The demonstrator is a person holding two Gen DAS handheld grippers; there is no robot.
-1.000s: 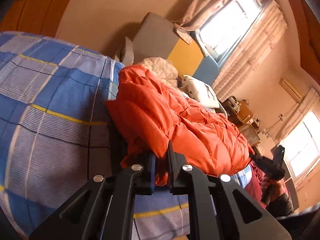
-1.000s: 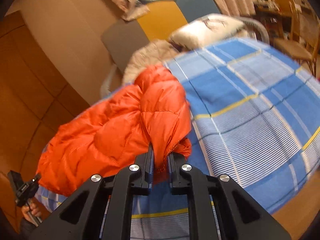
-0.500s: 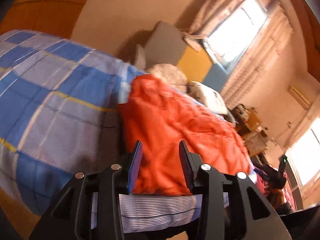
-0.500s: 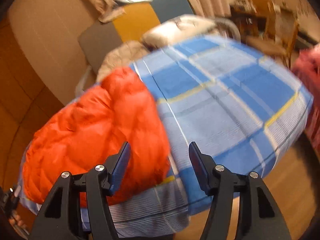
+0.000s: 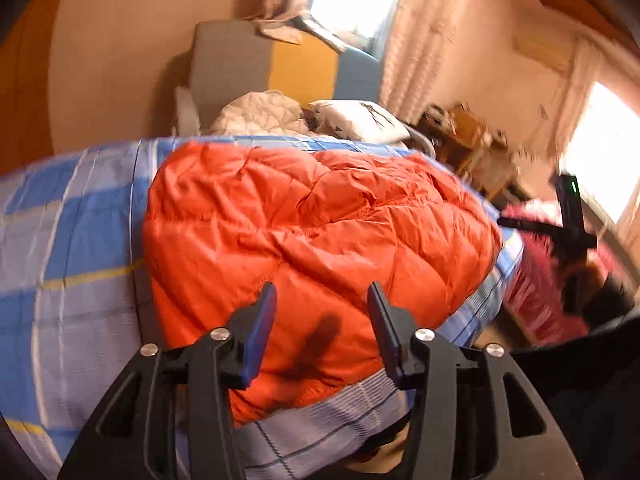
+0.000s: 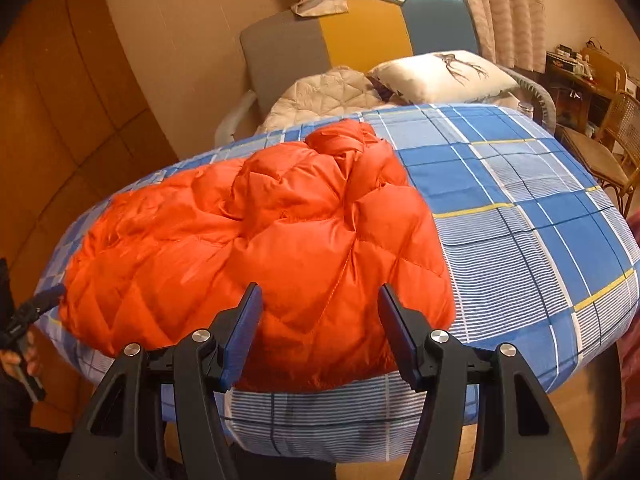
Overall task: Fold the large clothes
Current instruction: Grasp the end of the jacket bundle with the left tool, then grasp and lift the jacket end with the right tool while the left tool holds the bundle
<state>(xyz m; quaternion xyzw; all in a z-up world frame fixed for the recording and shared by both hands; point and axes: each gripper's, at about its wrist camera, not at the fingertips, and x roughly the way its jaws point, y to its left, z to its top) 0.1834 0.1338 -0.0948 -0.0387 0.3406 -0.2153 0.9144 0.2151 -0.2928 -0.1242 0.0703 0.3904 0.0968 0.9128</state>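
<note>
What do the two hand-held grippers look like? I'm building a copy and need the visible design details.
Both match. The left hand-held gripper and right hand-held gripper have matte black, angular frames with triangular cut-outs and round silver screw heads. Each finger is a flat black paddle with a dark blue pad inside. No cables, markings or sleeves show.

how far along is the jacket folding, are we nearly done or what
Looks near the end. The orange puffer jacket lies bunched into a compact bundle on the blue plaid bedspread. Nothing is in hand: the left claw and right claw are both open, apart from the fabric. Left, at most: tidying the lumpy top near the hood, if wanted.
</note>
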